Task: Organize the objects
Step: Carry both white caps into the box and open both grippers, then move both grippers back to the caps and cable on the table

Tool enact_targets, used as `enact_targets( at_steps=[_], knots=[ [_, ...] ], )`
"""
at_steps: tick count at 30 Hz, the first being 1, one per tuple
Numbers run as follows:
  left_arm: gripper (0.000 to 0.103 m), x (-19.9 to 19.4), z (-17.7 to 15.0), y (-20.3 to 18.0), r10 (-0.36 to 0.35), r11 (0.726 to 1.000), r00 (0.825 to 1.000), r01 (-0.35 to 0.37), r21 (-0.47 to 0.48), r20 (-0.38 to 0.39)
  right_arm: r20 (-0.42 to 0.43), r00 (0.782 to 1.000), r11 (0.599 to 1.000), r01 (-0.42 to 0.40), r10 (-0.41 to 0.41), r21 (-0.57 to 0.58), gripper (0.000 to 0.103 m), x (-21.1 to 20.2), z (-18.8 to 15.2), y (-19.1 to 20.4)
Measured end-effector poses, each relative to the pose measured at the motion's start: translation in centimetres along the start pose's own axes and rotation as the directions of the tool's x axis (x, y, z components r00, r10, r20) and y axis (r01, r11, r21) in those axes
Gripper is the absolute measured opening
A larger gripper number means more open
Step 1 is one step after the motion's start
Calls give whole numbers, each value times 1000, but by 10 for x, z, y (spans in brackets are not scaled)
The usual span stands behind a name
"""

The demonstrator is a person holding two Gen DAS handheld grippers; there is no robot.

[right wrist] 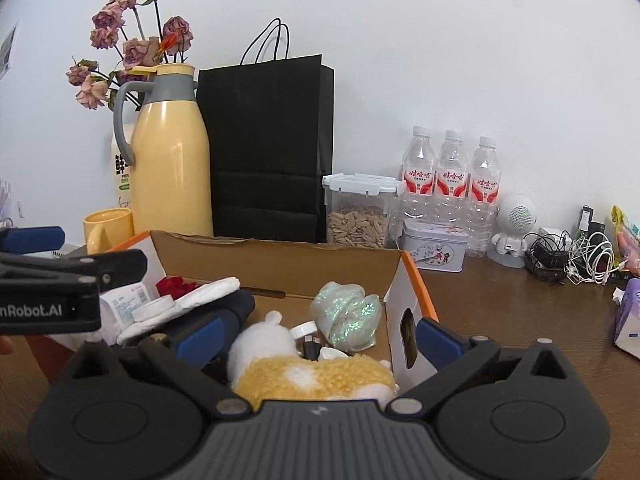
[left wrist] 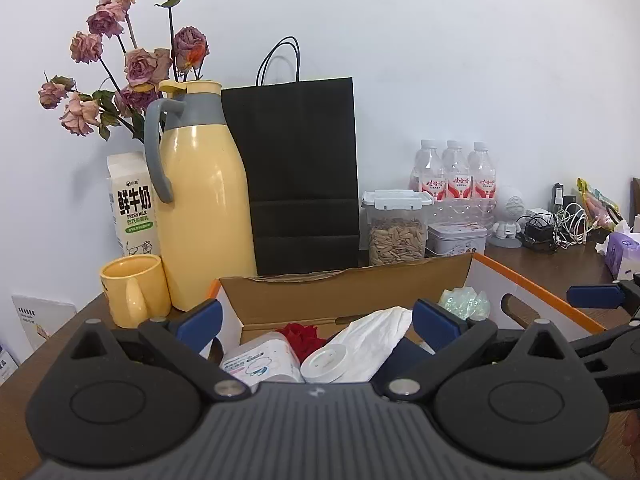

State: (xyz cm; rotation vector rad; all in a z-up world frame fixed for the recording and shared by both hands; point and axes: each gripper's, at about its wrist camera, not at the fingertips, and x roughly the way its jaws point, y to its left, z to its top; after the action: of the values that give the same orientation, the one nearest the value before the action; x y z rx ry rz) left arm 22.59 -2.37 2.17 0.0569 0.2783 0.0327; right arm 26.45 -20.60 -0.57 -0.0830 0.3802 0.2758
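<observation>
In the right wrist view the milk carton (right wrist: 122,172) stands mostly hidden behind the yellow flask (right wrist: 172,160) near the worktop's back left corner. The plush toy (right wrist: 312,372) in the cardboard box (right wrist: 280,260) is half covered by the right hand-held gripper (right wrist: 316,332). The purple tissue pack (right wrist: 628,316) is cut off by the right edge. The vase holding the dried roses (left wrist: 120,60) is hidden behind the flask.

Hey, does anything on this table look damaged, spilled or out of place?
Nothing is spilled. The cardboard box has a ragged, torn back flap edge, and its contents are piled loosely. The roses behind the jug look dried and drooping.
</observation>
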Motion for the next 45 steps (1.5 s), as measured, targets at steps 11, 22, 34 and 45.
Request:
enact_targets(
  at_steps=[11,22,34,45],
  knots=[
    [103,-21,-7,4,-12,1000,1000,11,18,27,32,999,1000,25,-25,4,103,-25,-5,-9],
    [103,-51,-30,5,-56,996,997,60,68,-54,-18,1000,999,9,-10,-39,103,-64,-34,-10],
    [103,-53,-55,5,-55,996,983,67,63,-176,-171,984,998,-52,45,-39,86,-71,-66,-18],
    [103,-49,-58,5,-45,997,978,57,54,-206,-243,964,993,-119,112,-16,46,-62,-71,-14]
  ],
)
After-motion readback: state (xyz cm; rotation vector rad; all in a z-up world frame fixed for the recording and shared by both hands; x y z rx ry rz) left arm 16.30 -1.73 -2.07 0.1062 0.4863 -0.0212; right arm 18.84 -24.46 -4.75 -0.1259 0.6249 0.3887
